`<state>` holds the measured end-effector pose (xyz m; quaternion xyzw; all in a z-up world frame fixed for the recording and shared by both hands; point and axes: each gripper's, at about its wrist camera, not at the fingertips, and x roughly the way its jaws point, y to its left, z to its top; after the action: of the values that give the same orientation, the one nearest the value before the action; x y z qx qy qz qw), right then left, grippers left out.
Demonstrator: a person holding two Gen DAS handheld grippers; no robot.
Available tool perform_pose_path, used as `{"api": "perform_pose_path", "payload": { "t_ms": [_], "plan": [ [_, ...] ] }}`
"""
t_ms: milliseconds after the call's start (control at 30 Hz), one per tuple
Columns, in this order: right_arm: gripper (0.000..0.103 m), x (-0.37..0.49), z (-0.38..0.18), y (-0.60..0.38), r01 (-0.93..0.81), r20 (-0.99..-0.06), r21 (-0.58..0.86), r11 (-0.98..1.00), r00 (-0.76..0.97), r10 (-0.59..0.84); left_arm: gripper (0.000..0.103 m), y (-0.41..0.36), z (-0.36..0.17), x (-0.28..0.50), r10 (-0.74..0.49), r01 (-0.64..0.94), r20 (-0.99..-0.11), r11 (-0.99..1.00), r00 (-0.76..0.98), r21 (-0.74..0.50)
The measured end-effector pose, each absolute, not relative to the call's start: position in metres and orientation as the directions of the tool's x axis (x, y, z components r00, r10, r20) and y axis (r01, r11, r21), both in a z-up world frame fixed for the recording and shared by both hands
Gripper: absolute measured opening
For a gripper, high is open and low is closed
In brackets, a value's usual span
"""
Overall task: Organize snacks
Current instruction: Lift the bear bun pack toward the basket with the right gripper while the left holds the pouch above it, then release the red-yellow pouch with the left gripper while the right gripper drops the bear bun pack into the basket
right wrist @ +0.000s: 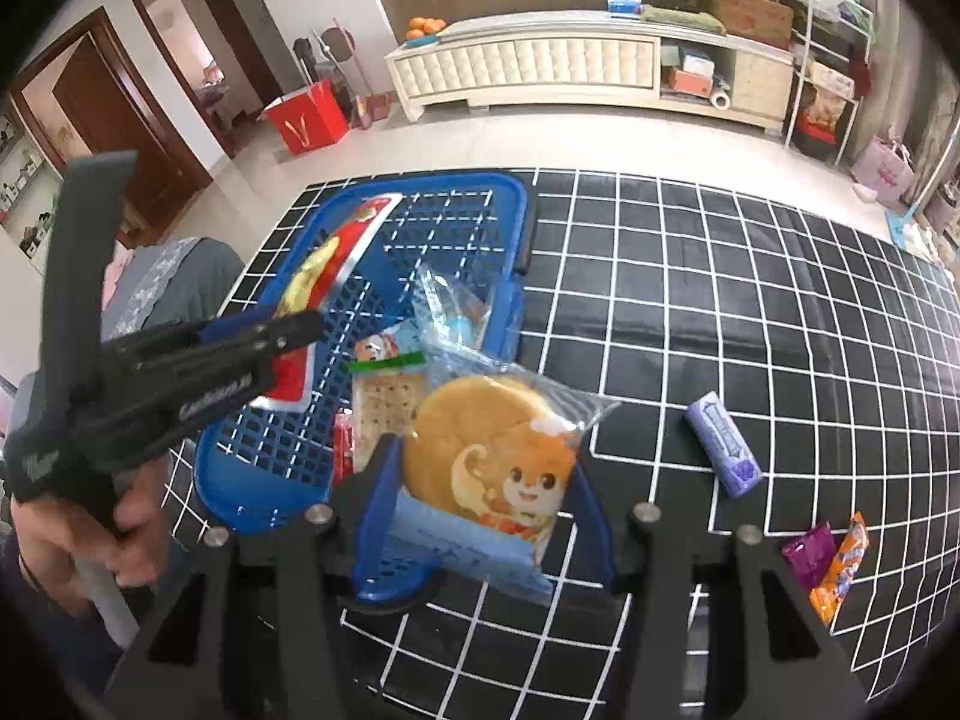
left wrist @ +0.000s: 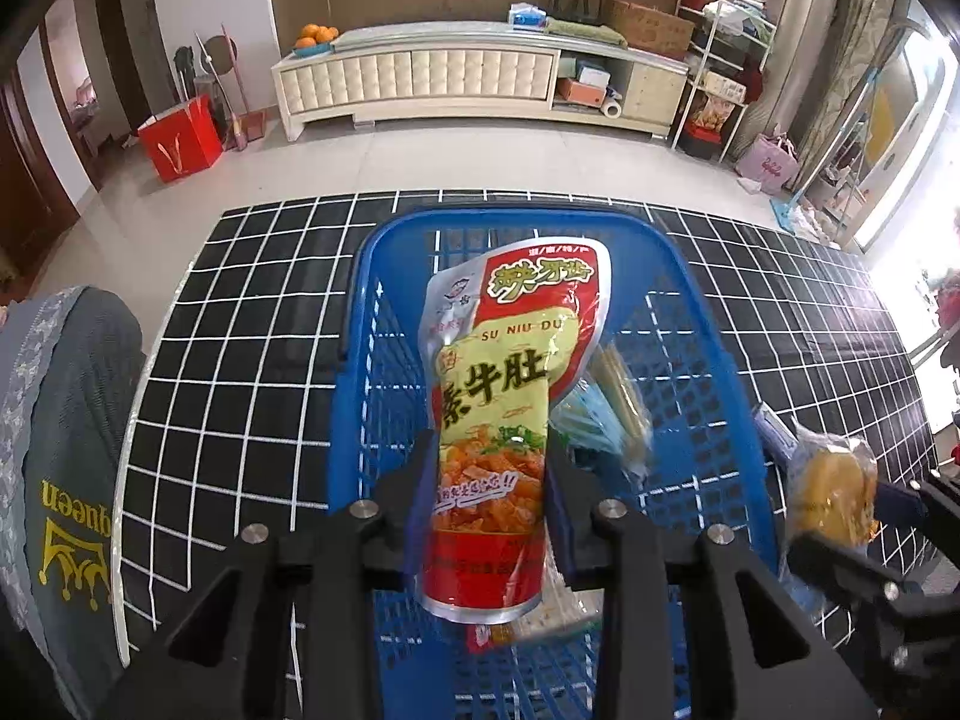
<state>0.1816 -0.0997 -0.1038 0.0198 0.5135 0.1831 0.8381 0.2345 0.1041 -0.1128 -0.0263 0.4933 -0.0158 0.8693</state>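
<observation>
A red and yellow snack pouch (left wrist: 516, 324) stands upright between my left gripper's fingers, and the left gripper (left wrist: 489, 450) is shut on its lower part. It hangs over the blue plastic basket (left wrist: 384, 240). The right wrist view shows the same pouch (right wrist: 348, 240) side-on above the basket's left half (right wrist: 516, 198), with the left gripper (right wrist: 300, 330) held by a hand. My right gripper (right wrist: 483, 462) is shut on a round yellow cake in a clear wrapper with a cartoon squirrel (right wrist: 480, 432), above the basket's near right corner. That cake (left wrist: 834, 492) also shows at the right edge of the left wrist view.
The basket holds a cracker packet (right wrist: 384, 402) and a clear wrapped snack (right wrist: 450, 306). On the black grid tablecloth (right wrist: 720, 300) lie a lilac packet (right wrist: 723, 444), a small purple packet (right wrist: 807, 555) and an orange one (right wrist: 840, 564). A grey-covered chair (left wrist: 60, 420) stands left of the table.
</observation>
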Motion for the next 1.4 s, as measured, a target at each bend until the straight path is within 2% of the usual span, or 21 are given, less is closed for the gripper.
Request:
{"api": "perform_pose_path", "payload": {
  "t_ms": [67,200,367,867,1100,1233,1400],
  "plan": [
    [0.058,0.185,-0.104,-0.099,-0.286,-0.856,0.219,0.933,0.402,0.325,0.037,0.106,-0.118,0.24,-0.08,0.009,-0.862,0.996,0.5,-0.087],
    [0.058,0.187,-0.104,-0.097,-0.286,-0.86,0.212,0.935,0.401,0.317,0.057,0.108,-0.119,0.247,-0.067,0.0,-0.857,0.997,0.511,-0.078],
    [0.058,0.185,-0.102,-0.096,-0.288,-0.861,0.211,0.934,0.397,0.317,0.064,0.105,-0.112,0.238,-0.088,0.019,-0.846,0.996,0.525,-0.091],
    [0.058,0.154,-0.069,-0.082,-0.348,-0.827,0.216,0.912,0.431,0.361,0.064,0.123,-0.083,0.168,-0.086,-0.002,-0.814,0.994,0.574,-0.106],
    [0.058,0.157,-0.076,-0.059,-0.38,-0.841,0.202,0.903,0.404,0.358,0.064,0.135,-0.089,0.143,-0.076,-0.018,-0.811,0.994,0.58,-0.106],
    [0.058,0.164,-0.085,-0.04,-0.404,-0.854,0.163,0.9,0.4,0.334,0.064,0.141,-0.096,0.14,-0.058,-0.024,-0.818,0.996,0.572,-0.087],
    [0.058,0.181,-0.099,-0.026,-0.398,-0.879,0.058,0.915,0.415,0.236,0.064,0.143,-0.097,0.142,-0.04,-0.018,-0.813,0.998,0.58,-0.061]
  ]
}}
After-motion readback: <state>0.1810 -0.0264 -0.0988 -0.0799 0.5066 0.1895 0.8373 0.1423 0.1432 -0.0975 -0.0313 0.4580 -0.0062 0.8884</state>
